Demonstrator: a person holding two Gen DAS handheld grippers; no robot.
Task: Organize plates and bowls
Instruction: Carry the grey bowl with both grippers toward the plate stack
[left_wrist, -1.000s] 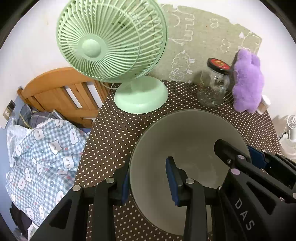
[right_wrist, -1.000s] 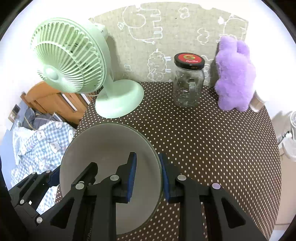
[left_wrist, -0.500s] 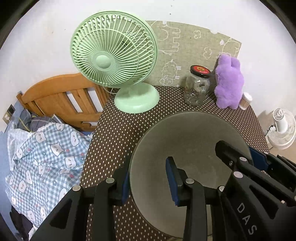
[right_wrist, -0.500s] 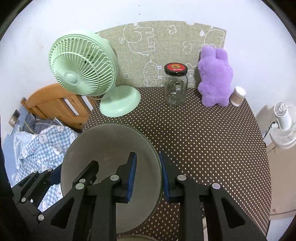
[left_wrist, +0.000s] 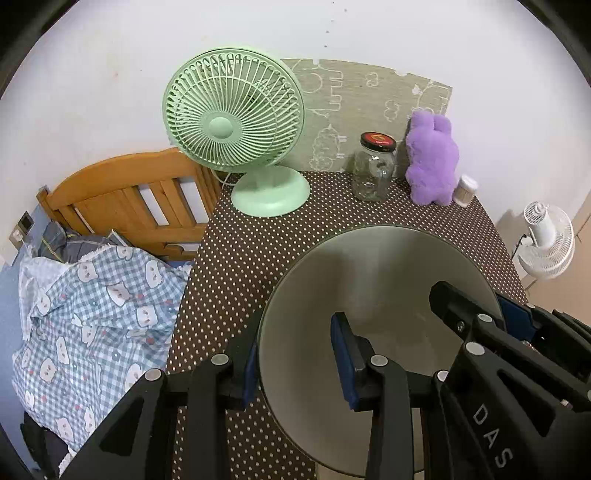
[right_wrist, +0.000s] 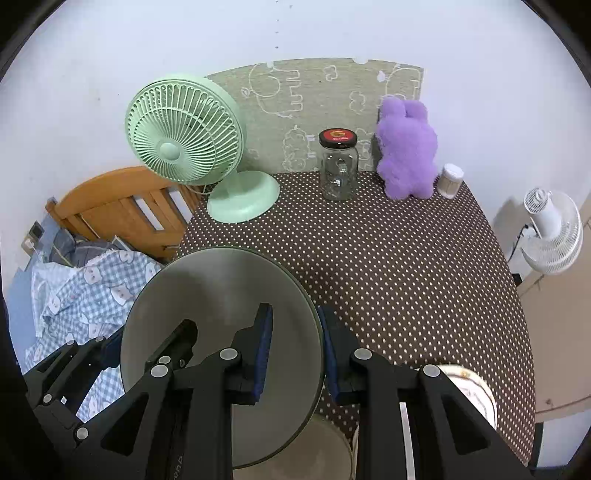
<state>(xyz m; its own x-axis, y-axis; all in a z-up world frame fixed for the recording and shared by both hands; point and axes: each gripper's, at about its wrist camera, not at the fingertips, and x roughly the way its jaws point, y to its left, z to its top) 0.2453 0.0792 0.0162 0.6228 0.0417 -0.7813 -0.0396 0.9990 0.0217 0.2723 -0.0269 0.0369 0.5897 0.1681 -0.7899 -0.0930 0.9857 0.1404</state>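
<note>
A large round grey-green plate (left_wrist: 373, 291) hangs above the dotted table, held by both grippers. My left gripper (left_wrist: 295, 356) is shut on its left rim, one blue pad under the edge and one inside. My right gripper (right_wrist: 295, 343) is shut on the opposite rim of the plate (right_wrist: 221, 295). The right gripper's fingers (left_wrist: 476, 317) show at the plate's right side in the left wrist view. The left gripper's fingers (right_wrist: 173, 339) show at the lower left in the right wrist view. Below the plate, another grey dish (right_wrist: 328, 450) and a white patterned plate (right_wrist: 476, 391) sit at the table's near edge.
On the brown dotted tablecloth (right_wrist: 388, 266), a mint desk fan (right_wrist: 192, 147), a glass jar with a black lid (right_wrist: 338, 166), a purple plush toy (right_wrist: 406, 155) and a small white container (right_wrist: 452, 181) stand along the wall. A bed with a checked blanket (left_wrist: 92, 302) lies left; a white floor fan (right_wrist: 550, 229) stands right.
Both grippers have drawn back and up with the plate held between them. The fan, jar and plush toy now look smaller and farther off, and more of the table shows.
</note>
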